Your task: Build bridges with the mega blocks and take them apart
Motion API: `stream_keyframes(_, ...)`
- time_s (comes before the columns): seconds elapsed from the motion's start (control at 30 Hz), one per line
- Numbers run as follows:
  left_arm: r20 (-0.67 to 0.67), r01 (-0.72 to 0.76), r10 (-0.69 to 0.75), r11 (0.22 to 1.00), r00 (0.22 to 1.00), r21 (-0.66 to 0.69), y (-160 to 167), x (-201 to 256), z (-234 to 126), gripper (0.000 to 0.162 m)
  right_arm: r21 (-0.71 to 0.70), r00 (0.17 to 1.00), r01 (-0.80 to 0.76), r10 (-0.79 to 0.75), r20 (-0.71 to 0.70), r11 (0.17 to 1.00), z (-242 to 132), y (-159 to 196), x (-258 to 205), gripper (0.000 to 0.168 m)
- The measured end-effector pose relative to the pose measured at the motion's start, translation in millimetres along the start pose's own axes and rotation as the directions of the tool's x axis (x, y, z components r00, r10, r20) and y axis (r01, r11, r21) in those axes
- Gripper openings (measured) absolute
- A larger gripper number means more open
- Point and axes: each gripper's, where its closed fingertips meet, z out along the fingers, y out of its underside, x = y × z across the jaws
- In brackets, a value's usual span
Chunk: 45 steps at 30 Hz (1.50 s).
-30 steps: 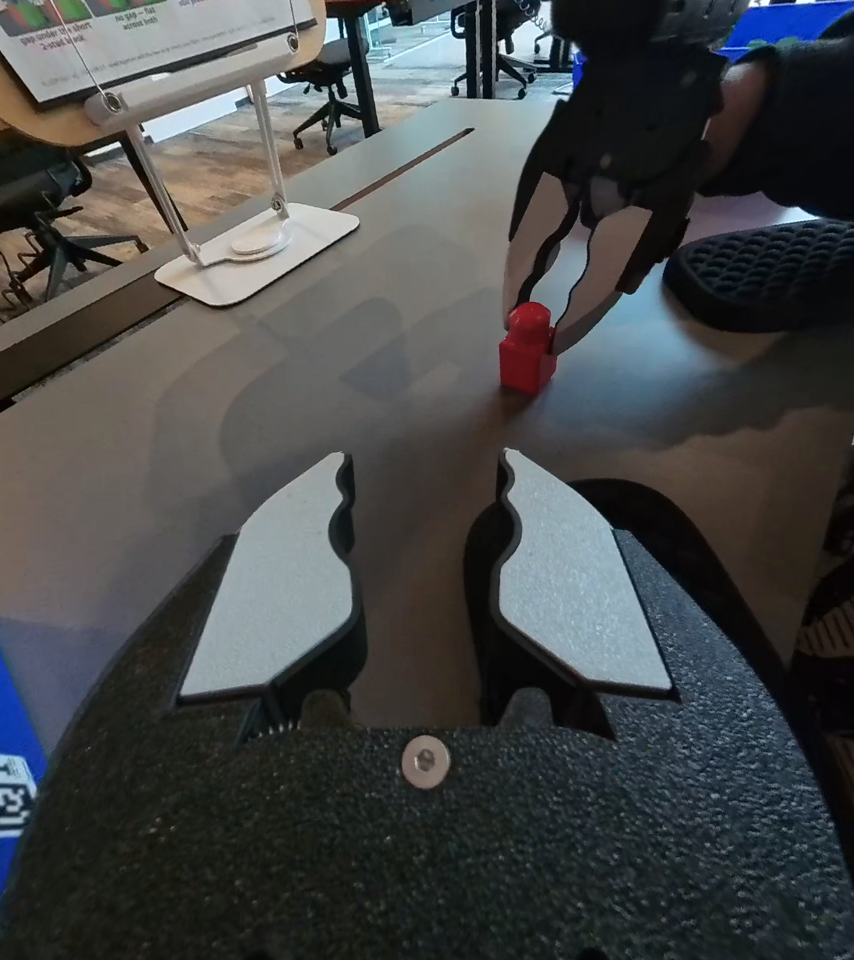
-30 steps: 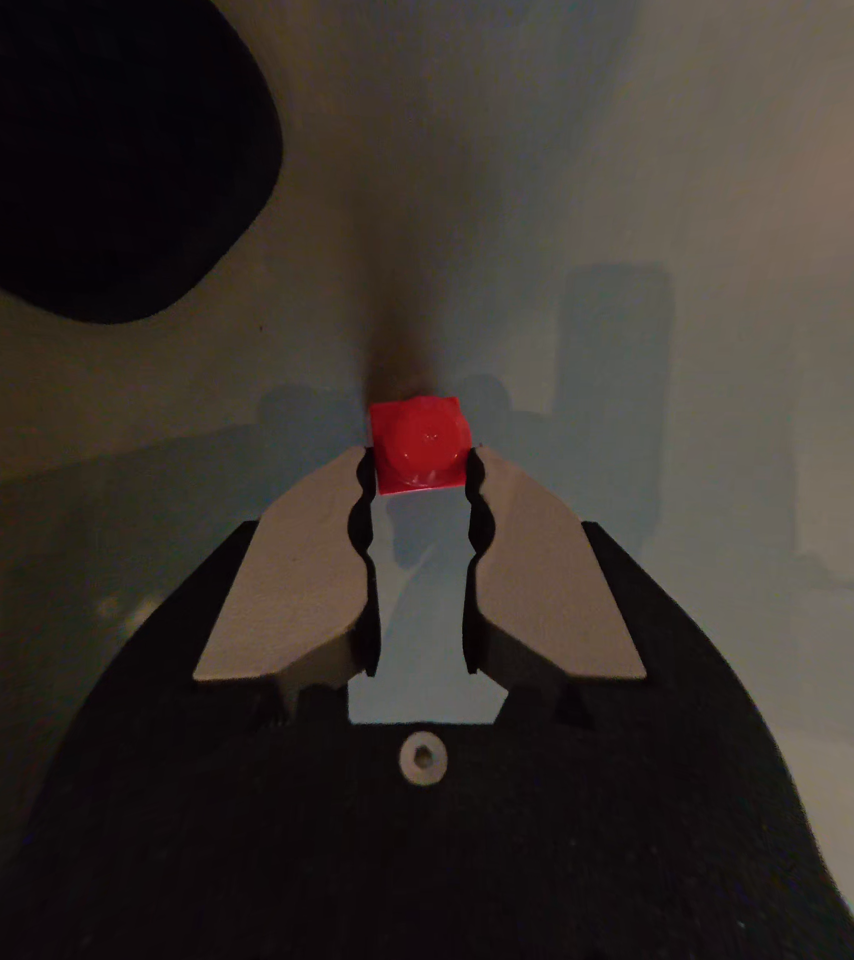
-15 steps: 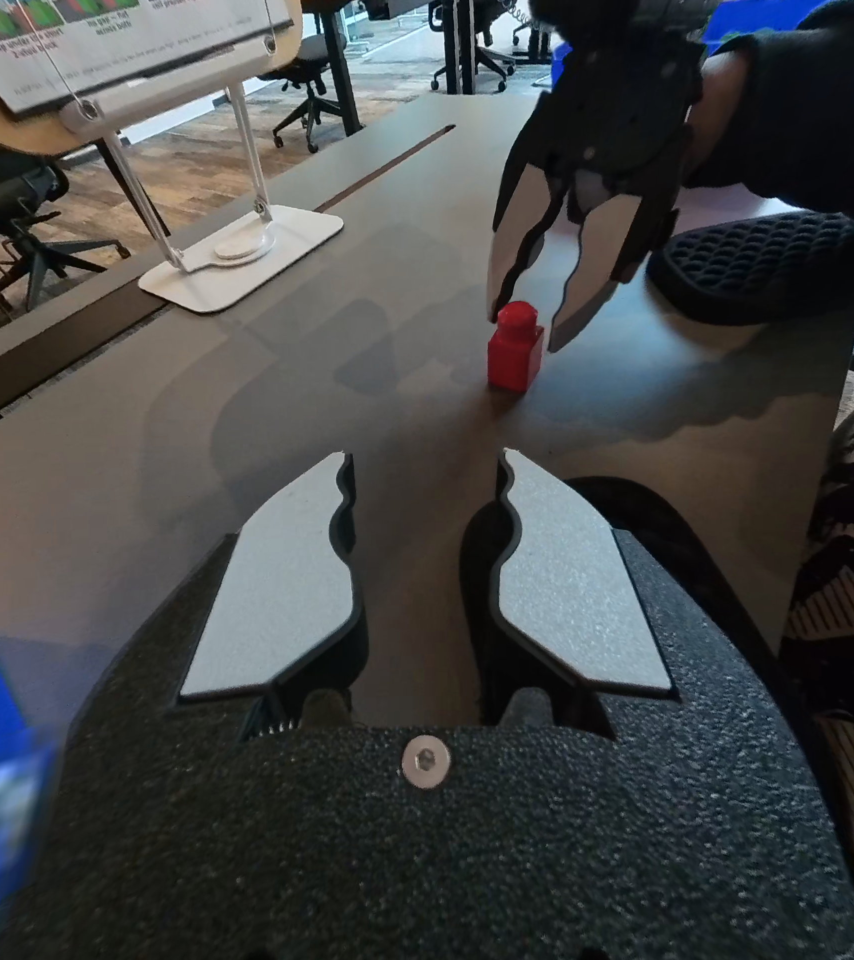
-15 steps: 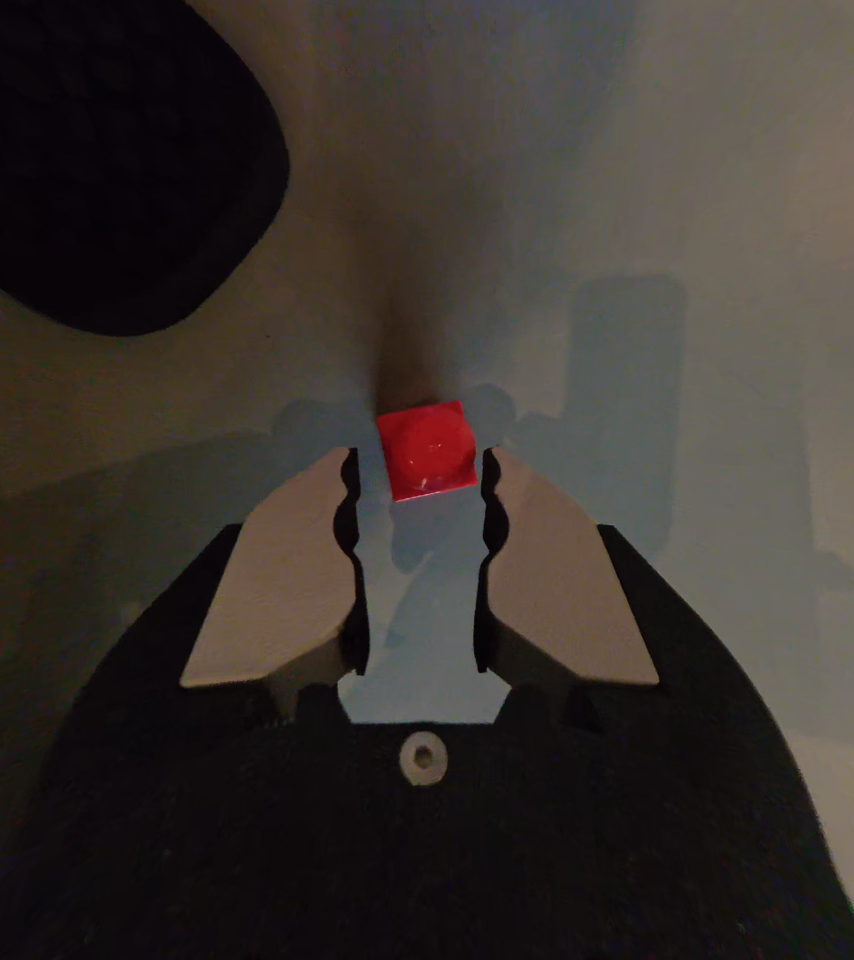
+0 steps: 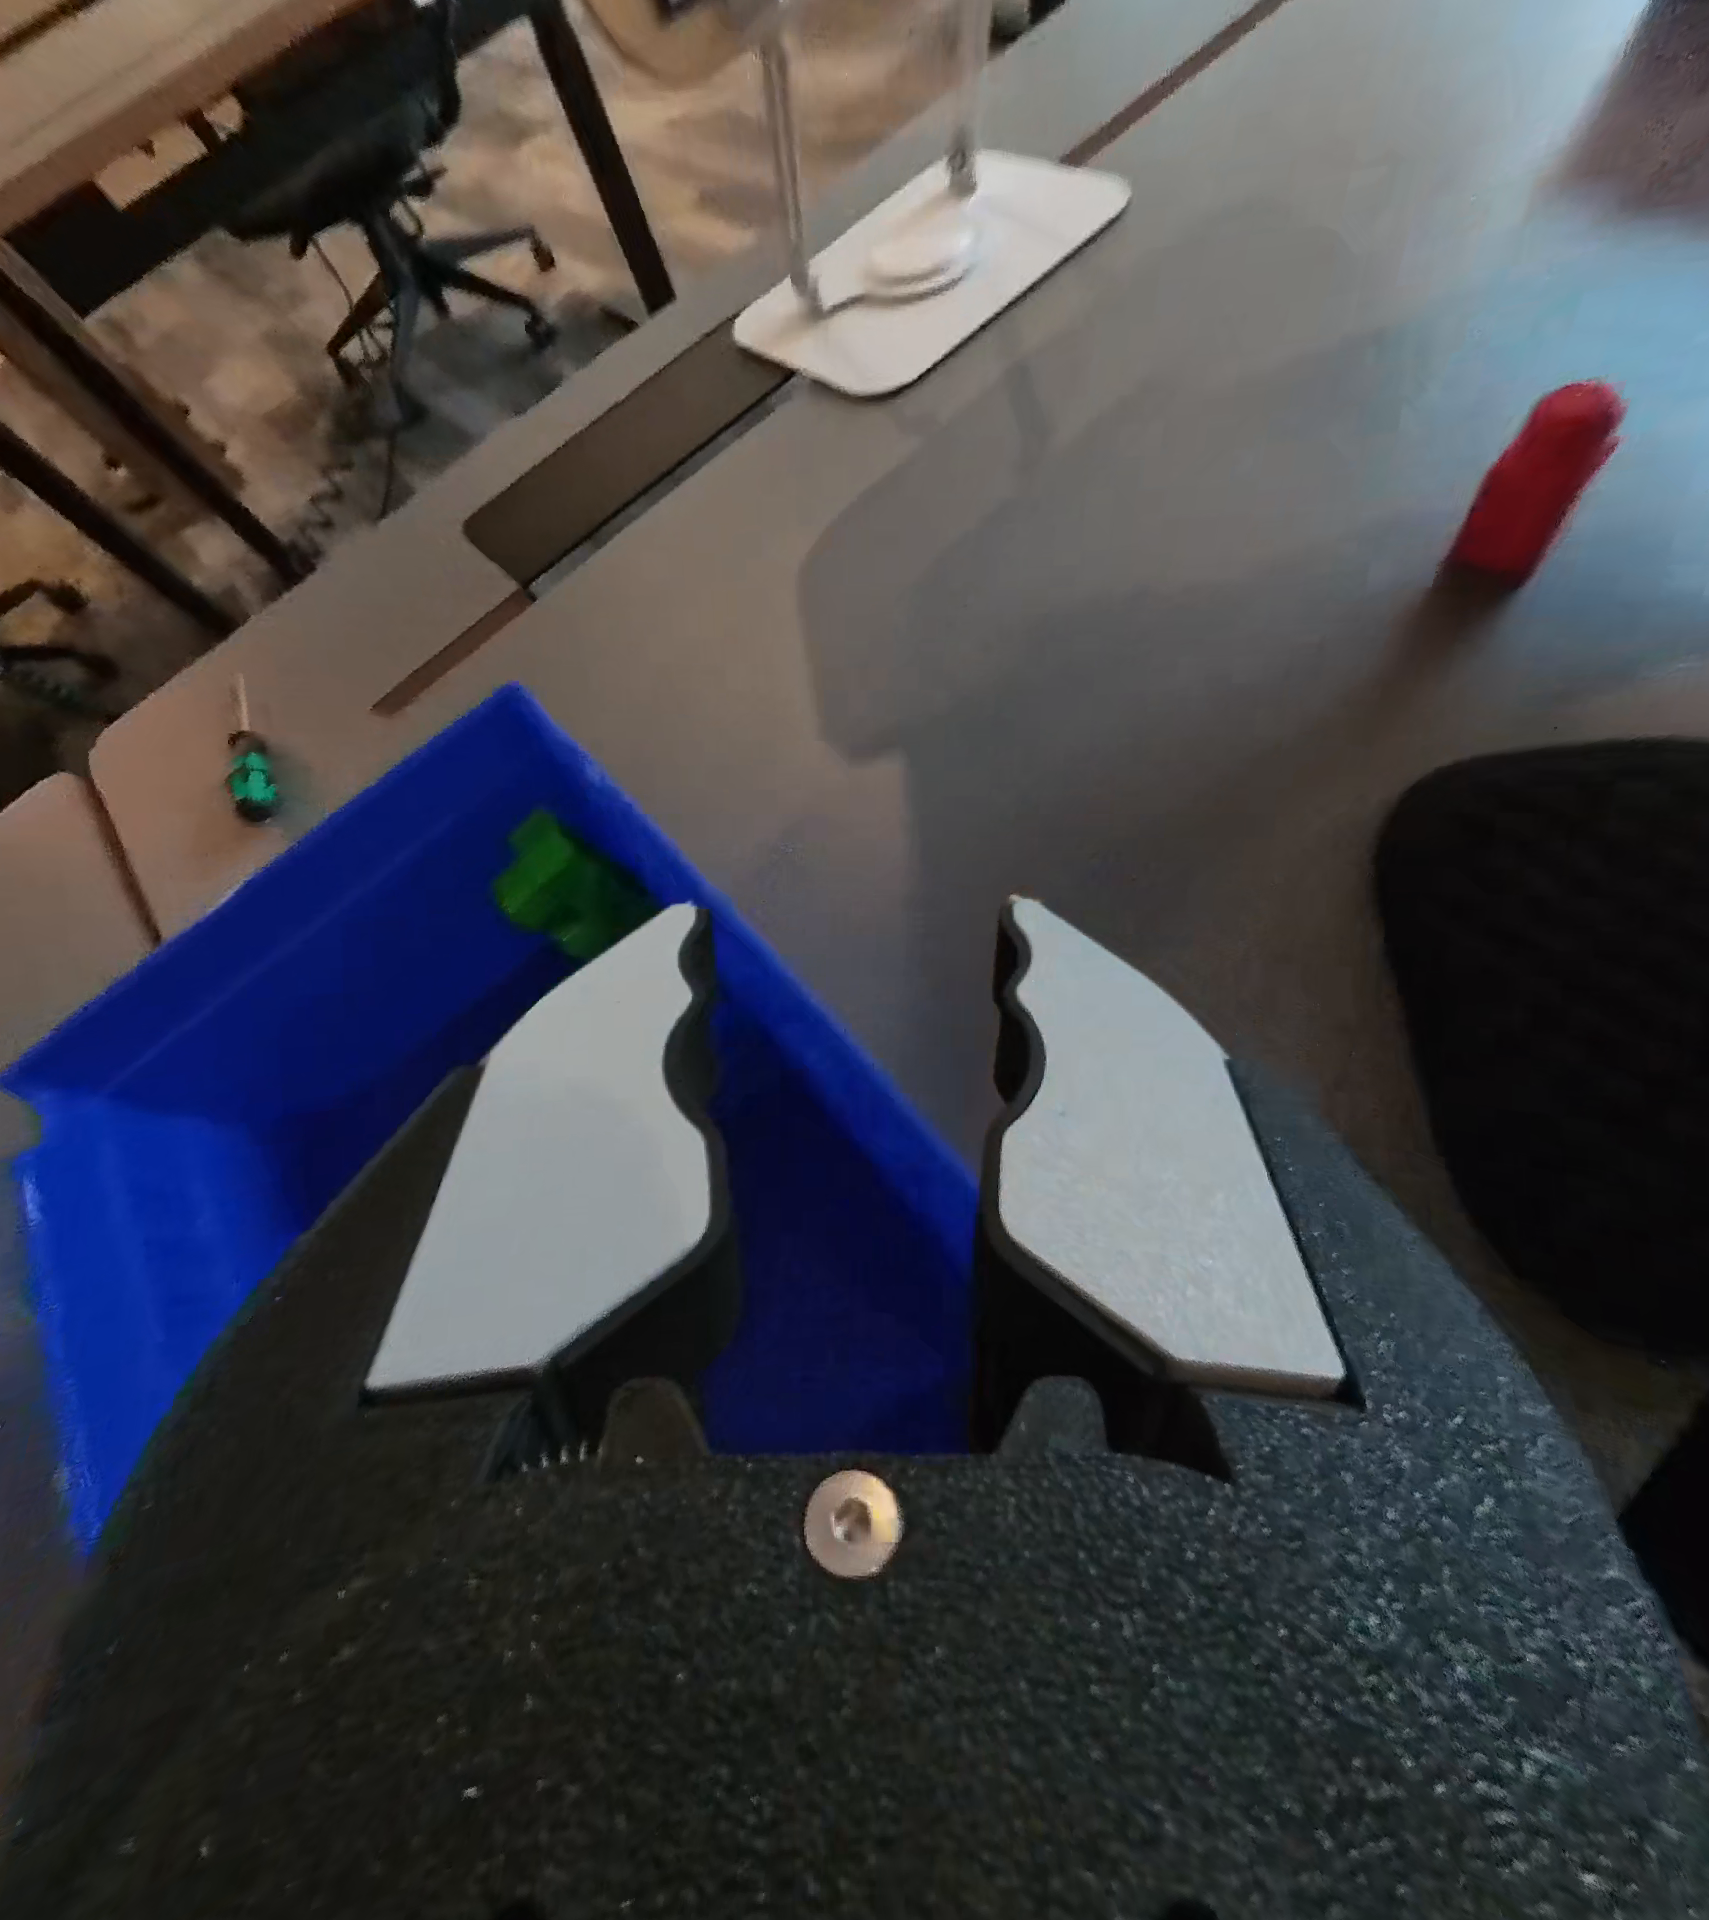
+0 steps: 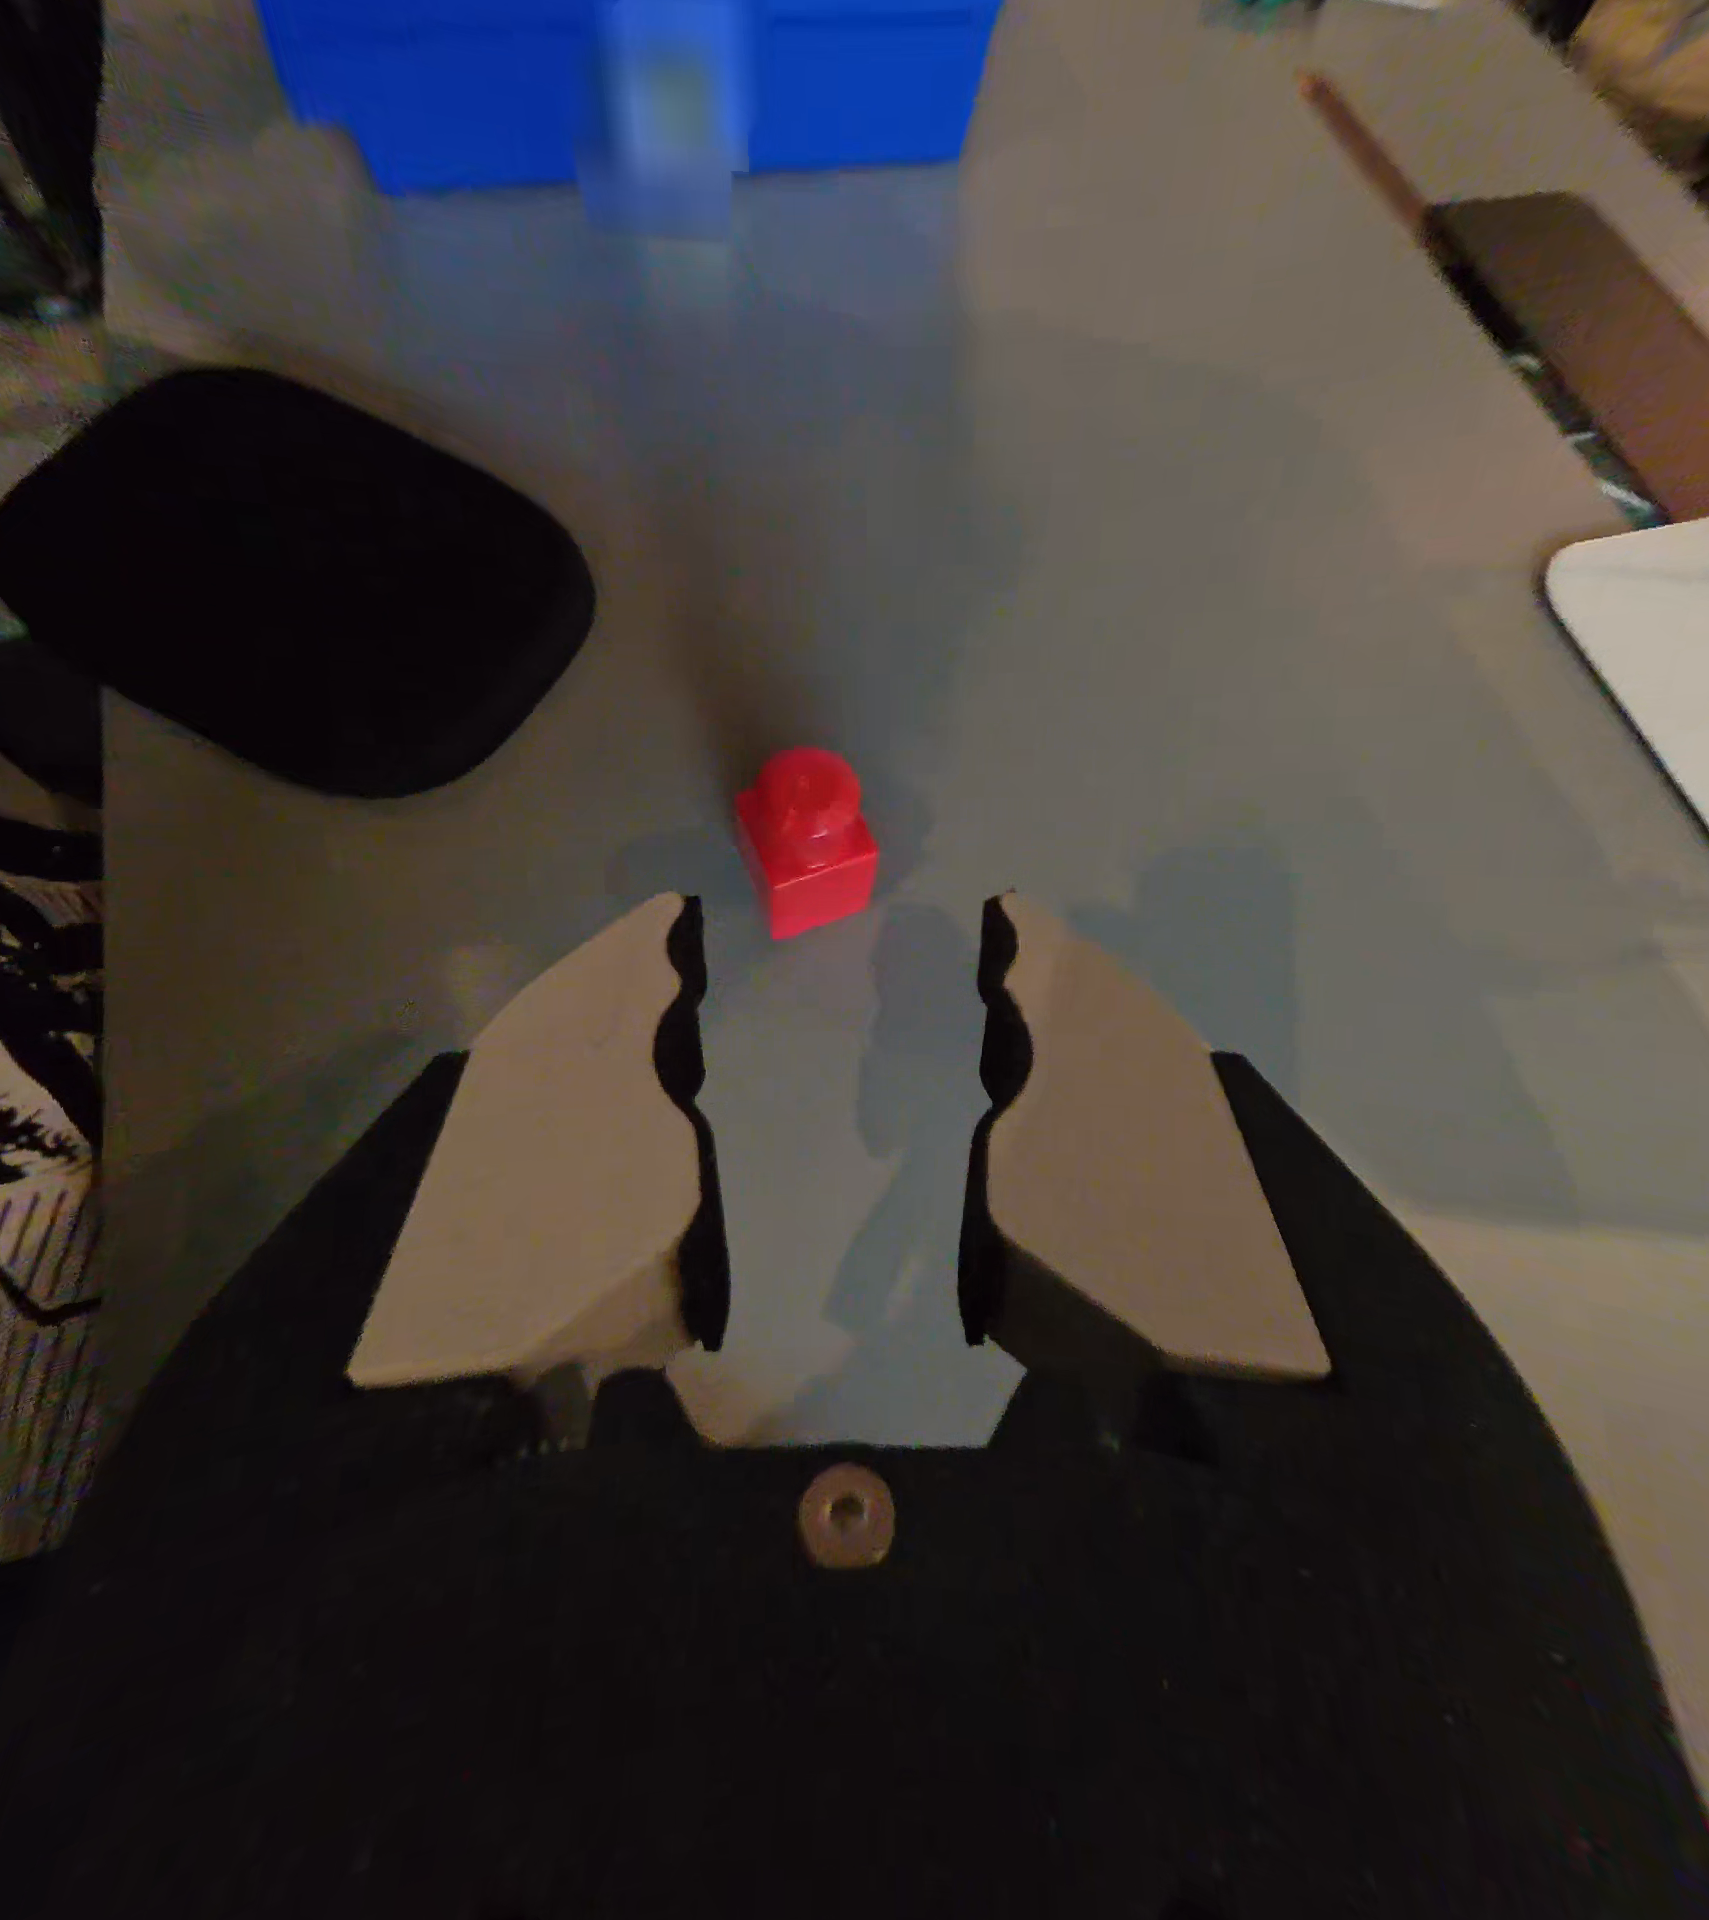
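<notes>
One red block (image 6: 808, 844) stands alone and upright on the grey table (image 6: 1193, 644), its single stud on top, just beyond the tips of the right gripper (image 6: 839, 909), whose two fingers are spread apart with nothing between them. The left gripper (image 5: 852, 920) is likewise spread and empty, hovering over the near corner of one blue bin (image 5: 330, 997); green blocks (image 5: 559, 883) lie in the bin's far corner, too blurred to count. From there the red block sits well off to the right. One black chair armrest (image 6: 289, 582) juts over the table edge, one white stand base (image 5: 933, 270) sits farther back, and one green-handled screwdriver (image 5: 252, 774) lies beyond the bin.
</notes>
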Motion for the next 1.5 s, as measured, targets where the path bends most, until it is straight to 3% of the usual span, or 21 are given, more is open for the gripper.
stream_keyframes(0.17, -0.023, -0.126, 0.124, 0.987, 0.992, -0.098, 30, -57, 23, 0.050, 0.106, 0.992, -0.088, 0.097, -0.079, 0.990, -23, -3, 19, 0.049)
stream_keyframes(0.23, -0.101, -0.153, 0.138, 0.977, 0.985, -0.150, 46, -69, 35, 0.049, 0.098, 0.984, -0.103, 0.116, -0.133, 0.990, -32, 0, 28, 0.049)
stream_keyframes(0.37, -0.287, -0.201, 0.146, 0.964, 0.947, -0.175, 69, -68, 53, 0.048, 0.087, 0.969, -0.128, 0.143, -0.200, 0.988, -47, 4, 39, 0.048)
stream_keyframes(0.57, -0.439, -0.236, 0.125, 0.949, 0.890, -0.207, 97, -66, 71, 0.051, 0.058, 0.955, -0.135, 0.146, -0.259, 0.989, -58, 5, 47, 0.047)
stream_keyframes(0.87, -0.505, -0.249, 0.109, 0.943, 0.856, -0.219, 124, -58, 94, 0.055, 0.026, 0.958, -0.130, 0.132, -0.256, 0.991, -51, 5, 48, 0.046)
stream_keyframes(1.03, -0.512, -0.233, 0.108, 0.954, 0.852, -0.187, 127, -57, 98, 0.036, 0.019, 0.962, -0.119, 0.120, -0.247, 0.993, -49, 4, 47, 0.046)
stream_keyframes(1.27, -0.410, -0.207, 0.134, 0.969, 0.902, -0.138, 96, -74, 77, 0.035, 0.001, 0.977, -0.080, 0.079, -0.200, 0.997, -42, -6, 42, 0.046)
stream_keyframes(1.4, -0.297, -0.206, 0.178, 0.976, 0.938, -0.067, 43, -78, 56, 0.035, -0.020, 0.991, -0.005, 0.002, -0.136, 1.000, -25, -29, 36, 0.045)
stream_keyframes(1.5, -0.271, -0.211, 0.212, 0.977, 0.939, 0.035, -6, -57, 45, 0.035, -0.034, 0.992, 0.093, -0.096, -0.081, 0.995, -9, -56, 27, 0.046)
